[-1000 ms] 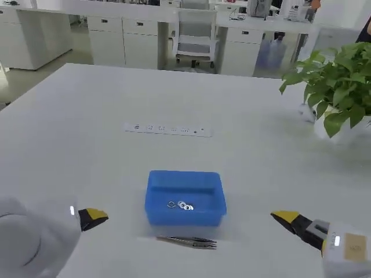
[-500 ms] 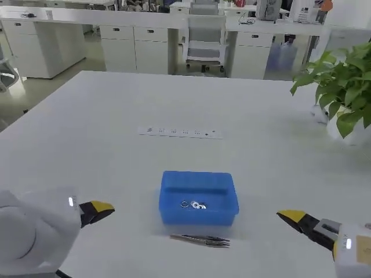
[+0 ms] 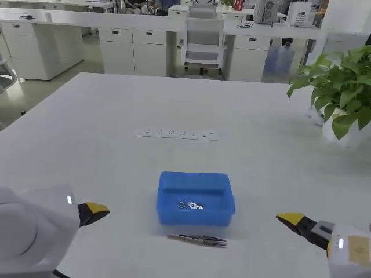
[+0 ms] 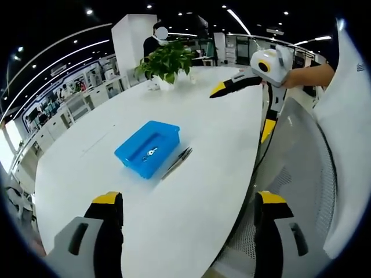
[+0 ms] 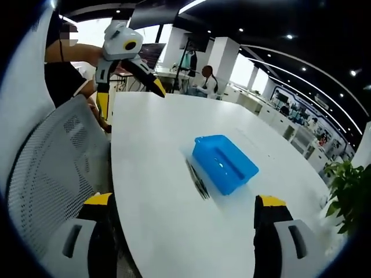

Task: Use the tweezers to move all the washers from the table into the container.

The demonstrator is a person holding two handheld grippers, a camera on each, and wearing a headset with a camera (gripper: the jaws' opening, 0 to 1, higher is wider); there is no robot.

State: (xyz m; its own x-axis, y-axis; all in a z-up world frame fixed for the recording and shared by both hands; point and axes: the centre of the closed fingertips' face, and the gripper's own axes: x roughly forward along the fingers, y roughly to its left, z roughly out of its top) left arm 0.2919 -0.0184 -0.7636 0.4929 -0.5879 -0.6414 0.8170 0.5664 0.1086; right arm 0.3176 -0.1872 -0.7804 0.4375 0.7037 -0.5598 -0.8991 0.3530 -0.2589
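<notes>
The slim metal tweezers point(image 3: 197, 238) lie flat on the white table point(image 3: 116, 116), just beside the near wall of the blue plastic rectangular container point(image 3: 195, 185) and, as far as I can tell, not touching it. Their long axis runs left to right, parallel to that wall; which end is the pointed one I cannot tell. The small silver washers point(image 3: 190, 205) sit in a cluster on the container floor. I make out none on the table top, though things so small could escape these pictures, so the task looks done or nearly so.

The left gripper point(image 4: 188, 198) and the right gripper point(image 5: 184, 201) both have their jaws spread wide with nothing between them. In the head view one hovers at the near left and the other at the near right, well apart, with the tweezers between them and about as far from each. If the tweezers are wanted again, either gripper would reach inward along their length, and its jaws would have to close across the narrow width, low against the table
</notes>
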